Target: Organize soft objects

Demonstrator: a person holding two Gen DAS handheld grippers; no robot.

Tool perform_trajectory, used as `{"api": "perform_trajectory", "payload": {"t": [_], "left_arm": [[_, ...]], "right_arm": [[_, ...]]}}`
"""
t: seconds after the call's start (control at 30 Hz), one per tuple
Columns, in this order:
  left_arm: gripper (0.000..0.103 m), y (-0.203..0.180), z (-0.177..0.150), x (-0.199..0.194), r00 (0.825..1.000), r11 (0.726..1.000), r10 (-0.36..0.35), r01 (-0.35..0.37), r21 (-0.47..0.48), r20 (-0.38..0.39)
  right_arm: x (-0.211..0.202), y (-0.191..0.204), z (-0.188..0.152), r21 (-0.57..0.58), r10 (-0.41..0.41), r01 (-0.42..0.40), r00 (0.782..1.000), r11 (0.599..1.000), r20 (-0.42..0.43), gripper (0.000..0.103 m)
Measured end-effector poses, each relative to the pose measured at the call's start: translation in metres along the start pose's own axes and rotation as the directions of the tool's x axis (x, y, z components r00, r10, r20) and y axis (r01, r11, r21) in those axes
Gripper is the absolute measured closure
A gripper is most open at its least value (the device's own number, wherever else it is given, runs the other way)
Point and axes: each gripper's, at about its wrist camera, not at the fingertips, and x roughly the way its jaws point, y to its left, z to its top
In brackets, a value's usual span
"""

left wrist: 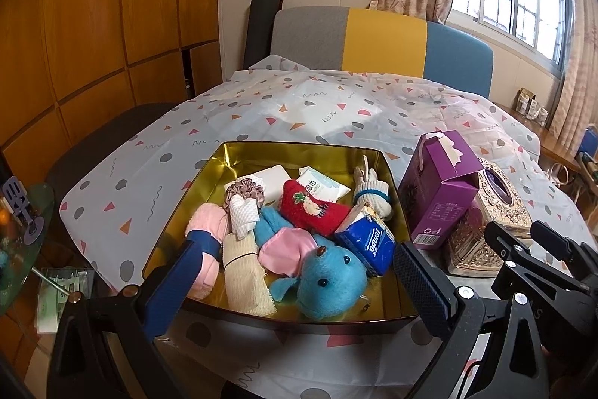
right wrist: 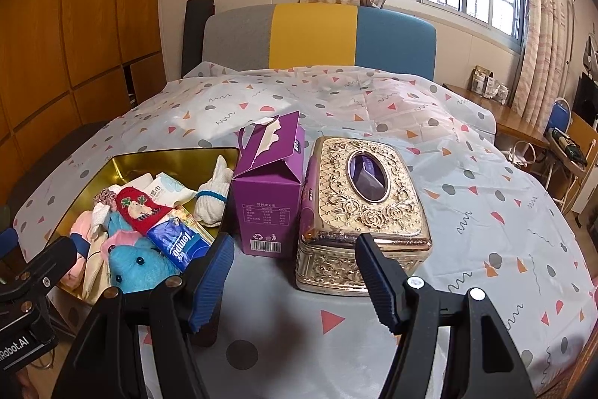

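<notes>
Left gripper (left wrist: pixel 302 272): jaws spread wide, nothing clasped, hanging over the near end of the gold tin (left wrist: pixel 239 152). Between its fingers lie a blue plush toy (left wrist: pixel 329 283), a pink cloth (left wrist: pixel 284 249) and a beige roll (left wrist: pixel 246 275); beyond them a red sock (left wrist: pixel 314 212), a blue tissue pack (left wrist: pixel 370 245) and a white bundle (left wrist: pixel 373 197). Purple carton (left wrist: pixel 437 189) to its right. Right gripper (right wrist: pixel 295 275): jaws apart, empty, above the patterned cloth (right wrist: pixel 486 197). Gold tissue box (right wrist: pixel 366 197) just ahead, touching neither finger; the carton ahead-left; the tin, with the soft things inside, far left.
</notes>
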Motion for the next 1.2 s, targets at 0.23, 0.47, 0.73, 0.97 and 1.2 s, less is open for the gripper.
{"api": "perform_trajectory", "payload": {"t": [0.23, 0.47, 0.73, 0.97, 1.2], "left_arm": [[0.0, 0.0001, -0.0007, 0.0006, 1.0, 1.0, 0.003, -0.003, 0.003, -0.003], [0.0, 0.0008, -0.0016, 0.0009, 1.0, 1.0, 0.004, -0.004, 0.005, -0.004], [0.0, 0.0008, -0.003, 0.0007, 1.0, 1.0, 0.004, -0.004, 0.008, -0.005], [0.0, 0.0004, -0.003, 0.0005, 1.0, 1.0, 0.003, -0.003, 0.008, -0.005], [0.0, 0.0005, -0.0032, 0.0001, 1.0, 1.0, 0.004, -0.004, 0.011, -0.006]], "right_arm": [[0.0014, 0.0001, -0.0006, 0.001, 0.0, 0.0, 1.0, 1.0, -0.002, 0.035], [0.0024, 0.0012, -0.0017, 0.0, 0.0, 0.0, 1.0, 1.0, -0.003, 0.035], [0.0029, 0.0016, -0.0029, 0.0, 0.001, -0.001, 1.0, 1.0, -0.01, 0.035], [0.0039, 0.0019, -0.0036, 0.0, 0.0, 0.0, 1.0, 1.0, -0.011, 0.035], [0.0057, 0.0025, -0.0048, 0.0, 0.0, 0.0, 1.0, 1.0, -0.015, 0.035]]}}
